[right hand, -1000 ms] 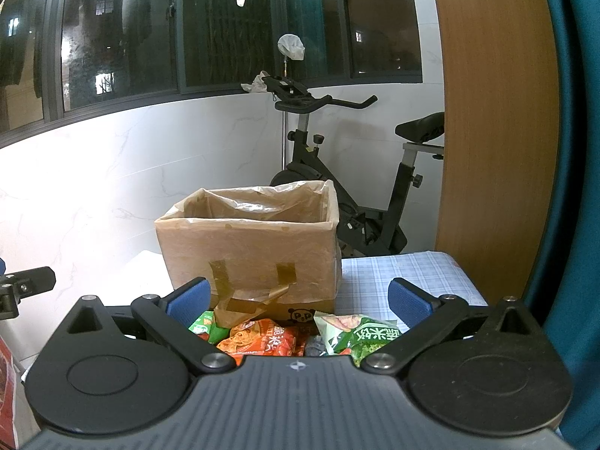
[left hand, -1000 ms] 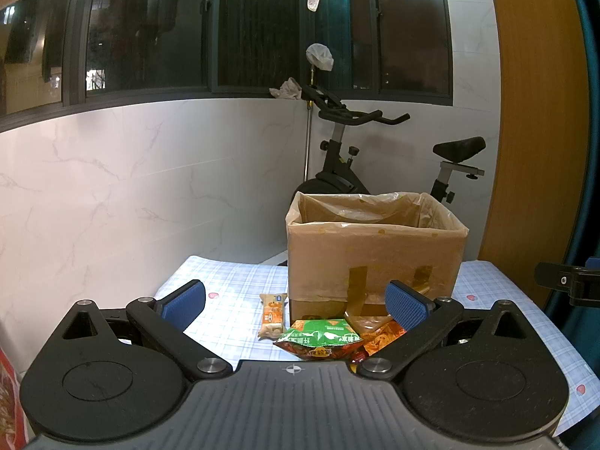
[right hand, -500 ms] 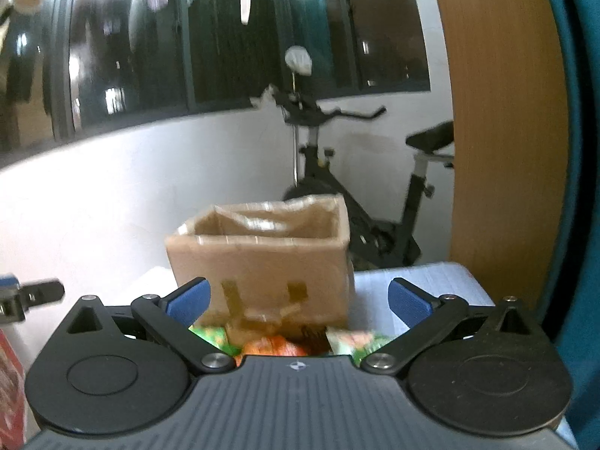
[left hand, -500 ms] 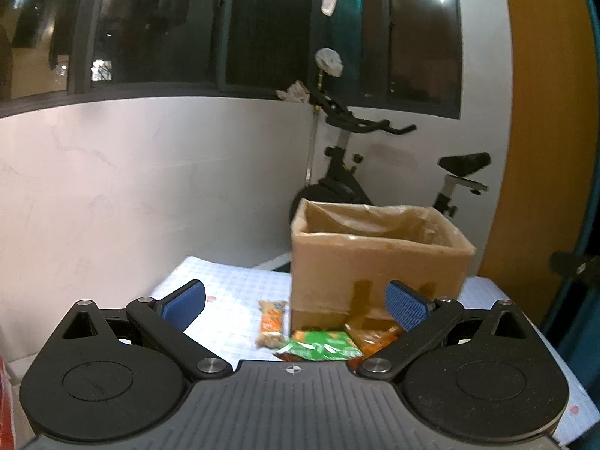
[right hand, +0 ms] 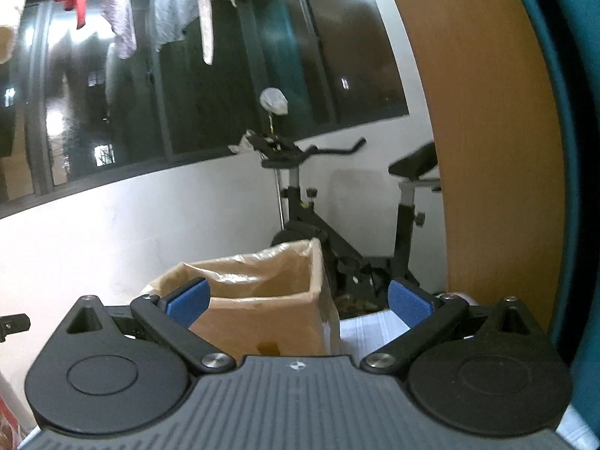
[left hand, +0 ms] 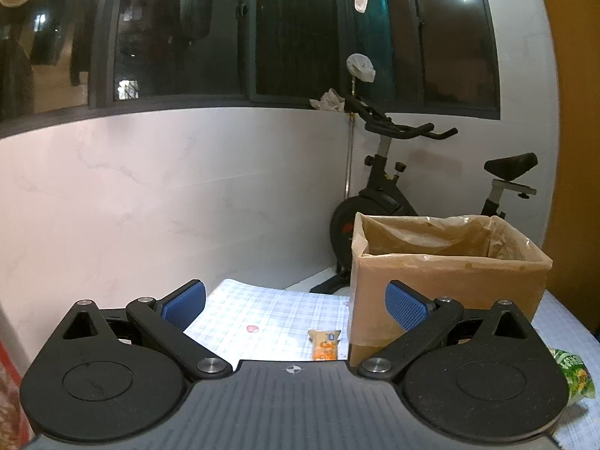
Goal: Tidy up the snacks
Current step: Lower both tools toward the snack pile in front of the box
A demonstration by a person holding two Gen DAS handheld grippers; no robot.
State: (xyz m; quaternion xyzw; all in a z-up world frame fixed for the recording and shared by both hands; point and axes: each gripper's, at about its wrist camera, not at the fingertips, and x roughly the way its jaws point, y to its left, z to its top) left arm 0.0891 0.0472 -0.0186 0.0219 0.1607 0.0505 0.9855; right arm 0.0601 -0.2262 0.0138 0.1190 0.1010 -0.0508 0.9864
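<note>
A plastic-lined cardboard box [left hand: 450, 281] stands on the checked tablecloth [left hand: 262, 311]; it shows again in the right wrist view [right hand: 270, 315]. A small orange snack packet [left hand: 324, 345] lies just left of the box's base. A green snack bag [left hand: 573, 375] peeks out at the far right. My left gripper [left hand: 296, 303] is open and empty, held above the table short of the box. My right gripper [right hand: 298, 302] is open and empty too, raised level with the box rim. The other snacks are hidden below both gripper bodies.
An exercise bike [left hand: 390, 191] stands behind the table by the white wall. A wooden panel [right hand: 487, 150] and a teal curtain [right hand: 577, 187] rise on the right. Part of the left gripper [right hand: 13, 324] shows at the right wrist view's left edge.
Both grippers have lifted and tilted upward. The pile of snack bags in front of the box has dropped out of both views. The left view has swung left, putting the box on its right.
</note>
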